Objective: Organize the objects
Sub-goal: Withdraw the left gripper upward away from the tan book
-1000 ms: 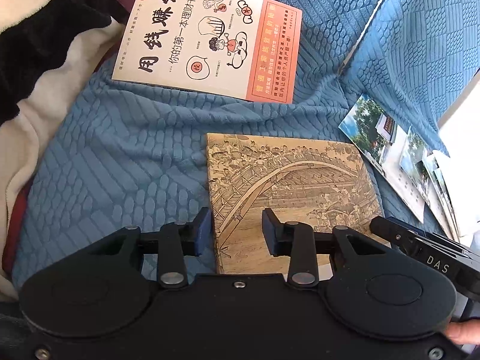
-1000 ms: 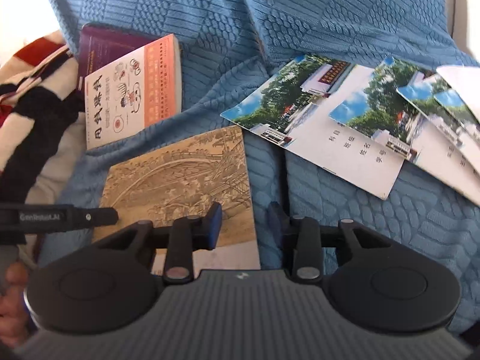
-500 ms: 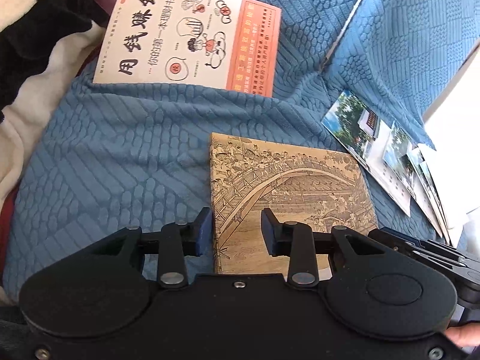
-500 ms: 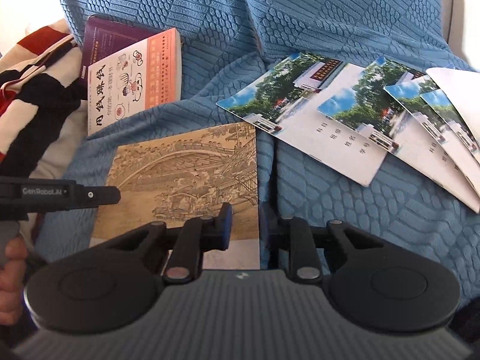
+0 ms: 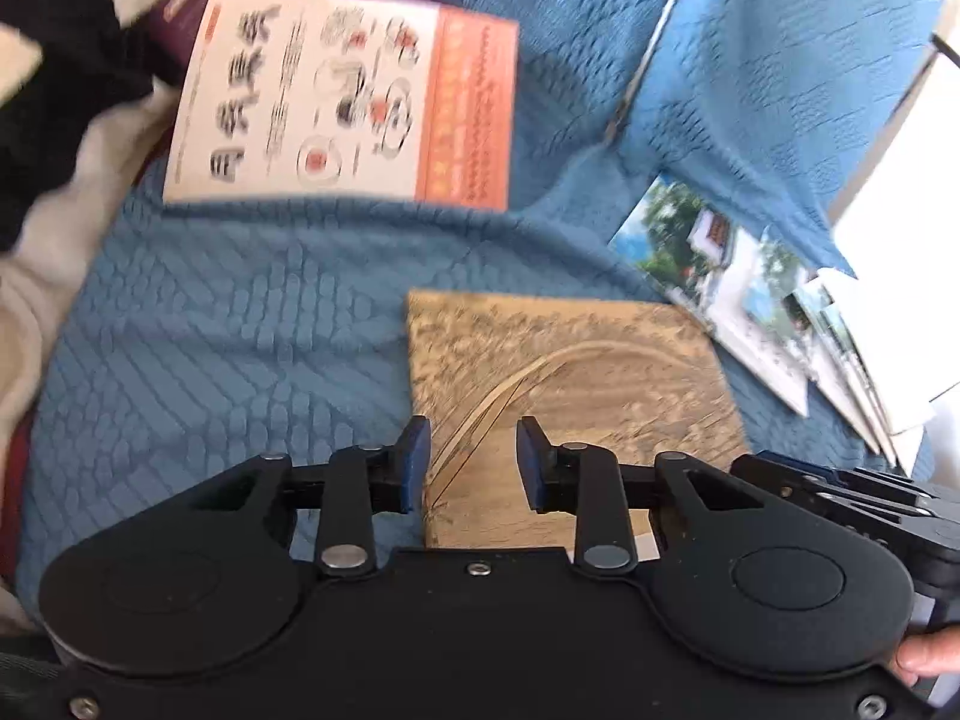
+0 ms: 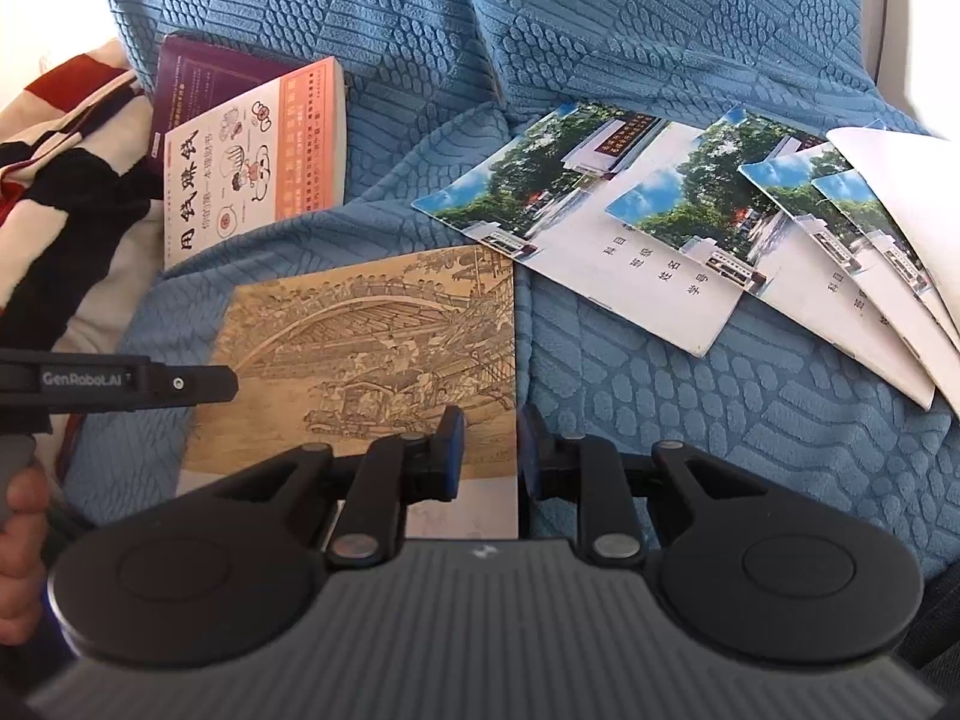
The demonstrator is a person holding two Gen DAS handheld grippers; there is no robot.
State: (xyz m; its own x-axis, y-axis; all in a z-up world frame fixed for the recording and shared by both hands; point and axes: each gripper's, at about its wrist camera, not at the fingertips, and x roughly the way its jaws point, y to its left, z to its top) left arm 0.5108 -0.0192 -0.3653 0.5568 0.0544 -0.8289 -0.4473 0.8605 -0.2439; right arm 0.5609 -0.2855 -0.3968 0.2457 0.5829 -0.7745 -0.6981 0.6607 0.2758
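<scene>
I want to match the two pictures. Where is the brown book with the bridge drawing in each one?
Left wrist view: the brown book lies low and right of the middle, just past the left claw, whose jaws are closing.
Right wrist view: it lies low and left of the middle.
Shared landmark: the orange and white book.

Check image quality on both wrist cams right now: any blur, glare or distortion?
Left wrist: motion blur smears the white-and-orange book and the tan bridge-print book; blown-out white at the right edge. Right wrist: sharp, print legible on the booklets; top corners overexposed. Both: fisheye bends the blue cover.
</scene>
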